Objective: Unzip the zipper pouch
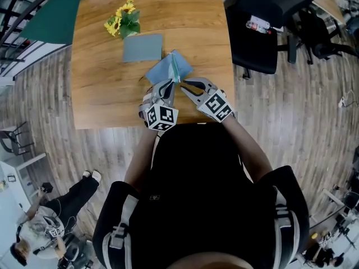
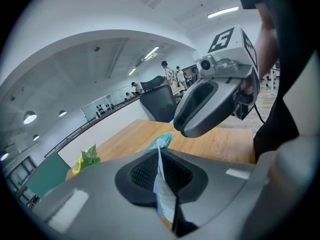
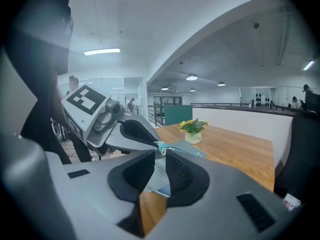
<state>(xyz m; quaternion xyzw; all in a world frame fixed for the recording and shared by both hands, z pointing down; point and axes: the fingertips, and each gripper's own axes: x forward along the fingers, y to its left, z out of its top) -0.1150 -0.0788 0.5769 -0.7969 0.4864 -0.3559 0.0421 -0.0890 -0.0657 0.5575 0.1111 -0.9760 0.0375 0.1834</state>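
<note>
Over the wooden table, near its front edge, our left gripper clamps the blue pouch; our right gripper has its jaws slightly apart, pouch cloth between them.

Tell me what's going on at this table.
A person holds a claw in each hand over a wooden table. The left claw is shut on an edge of a light blue pouch and holds it up. The right claw has its jaws slightly apart with the pouch's fabric between them, not yet clamped. Whether the zip is open cannot be told.
</note>
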